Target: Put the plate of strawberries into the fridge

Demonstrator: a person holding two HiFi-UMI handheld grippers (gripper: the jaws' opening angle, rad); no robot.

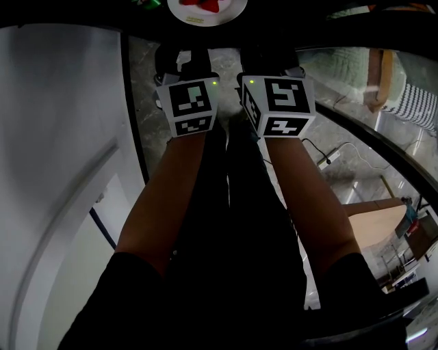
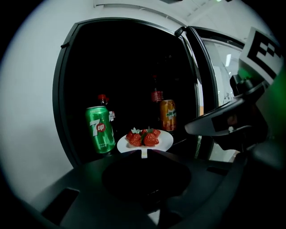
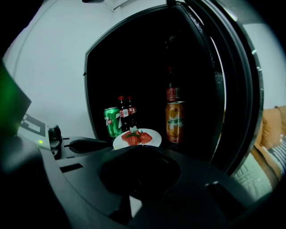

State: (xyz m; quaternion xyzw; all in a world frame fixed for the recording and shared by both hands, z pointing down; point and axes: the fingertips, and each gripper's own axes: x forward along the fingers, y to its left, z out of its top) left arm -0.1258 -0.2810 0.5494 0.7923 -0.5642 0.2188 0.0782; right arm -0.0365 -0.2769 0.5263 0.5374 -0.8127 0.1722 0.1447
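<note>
The plate (image 2: 164, 140) of strawberries (image 2: 144, 138) sat inside the fridge (image 2: 134, 67), between a green can (image 2: 100, 129) on the left and an orange can (image 2: 168, 115) on the right, apparently set down. The left gripper (image 2: 144, 154) and right gripper (image 3: 138, 148) each had their jaws pressed together on nothing. Their tips were at the plate's near rim, probably to nudge it farther in.

The plate (image 1: 233, 11) is cut by the head view's top edge (2 bottle labels (image 3: 121, 113) unreadable).

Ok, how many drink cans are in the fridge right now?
2: a green can left of the plate of strawberries, an orange can on its right. Others may sit hidden in the dark interior.
</note>
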